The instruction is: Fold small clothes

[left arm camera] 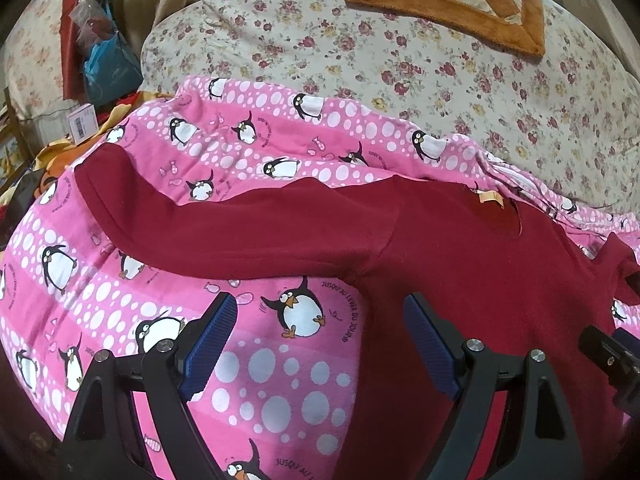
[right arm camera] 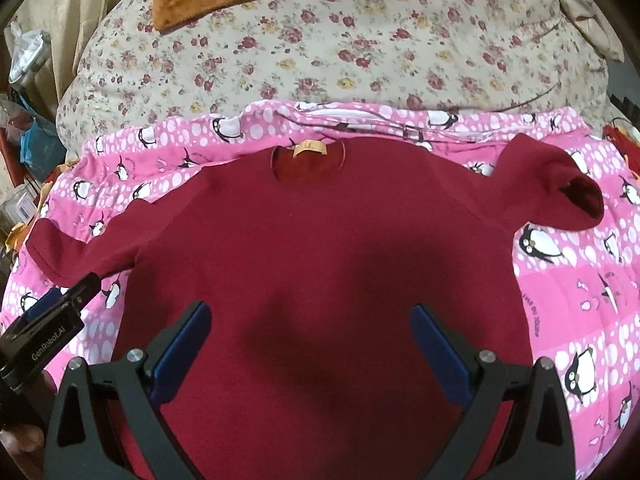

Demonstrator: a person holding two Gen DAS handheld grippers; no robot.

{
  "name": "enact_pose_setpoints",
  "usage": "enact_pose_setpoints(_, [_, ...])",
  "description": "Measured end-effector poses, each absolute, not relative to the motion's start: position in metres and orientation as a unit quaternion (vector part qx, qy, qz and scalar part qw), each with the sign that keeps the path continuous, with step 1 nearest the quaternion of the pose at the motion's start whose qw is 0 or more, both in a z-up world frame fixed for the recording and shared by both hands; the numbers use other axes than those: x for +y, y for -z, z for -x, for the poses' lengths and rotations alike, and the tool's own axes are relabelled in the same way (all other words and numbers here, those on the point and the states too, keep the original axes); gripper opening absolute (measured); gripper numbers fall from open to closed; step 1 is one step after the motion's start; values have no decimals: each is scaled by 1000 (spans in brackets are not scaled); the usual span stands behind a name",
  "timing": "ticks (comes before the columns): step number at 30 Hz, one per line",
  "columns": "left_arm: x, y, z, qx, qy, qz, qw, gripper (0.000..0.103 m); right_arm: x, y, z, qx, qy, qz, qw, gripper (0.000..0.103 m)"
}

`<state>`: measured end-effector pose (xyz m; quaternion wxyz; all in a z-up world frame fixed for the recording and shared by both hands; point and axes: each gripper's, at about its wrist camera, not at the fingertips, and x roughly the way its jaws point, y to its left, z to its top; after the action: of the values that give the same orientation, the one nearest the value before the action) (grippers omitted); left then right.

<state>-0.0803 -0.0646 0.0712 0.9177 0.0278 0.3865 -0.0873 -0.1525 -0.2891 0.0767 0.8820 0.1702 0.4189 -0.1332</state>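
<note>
A small dark red long-sleeved sweater (right arm camera: 320,240) lies flat, front down, on a pink penguin-print blanket (right arm camera: 580,280), with a tan label (right arm camera: 310,148) at its neck. Its left sleeve (left arm camera: 208,224) stretches out straight; its right sleeve (right arm camera: 560,188) is bent, cuff pointing toward me. My left gripper (left arm camera: 320,332) hovers open over the sweater's left side below the armpit, holding nothing. Above the lower middle of the body, my right gripper (right arm camera: 310,332) is open too. The left gripper (right arm camera: 60,304) also shows at the right wrist view's left edge.
A floral quilt (right arm camera: 360,48) rises behind the blanket, with an orange checked cushion (left arm camera: 452,4) on top. Bags, boxes and clutter (left arm camera: 100,52) stand at the far left beside the bed. The blanket's left edge drops off near a yellow-orange cloth (left arm camera: 56,156).
</note>
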Motion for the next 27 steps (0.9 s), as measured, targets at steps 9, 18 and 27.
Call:
enact_pose_setpoints(9, [-69,-68,78,388,89,-32,917,68,-291,-73,149,422,134,-171,880,101])
enact_pose_setpoints(18, [-70,-66,76,392,87,-32,915,68,-297,-66,148,430,141,-170,875,101])
enact_pose_setpoints(27, [-71,-64,74,394,86,-35,914,68,-296,-61,143,436,144,-164,873,101])
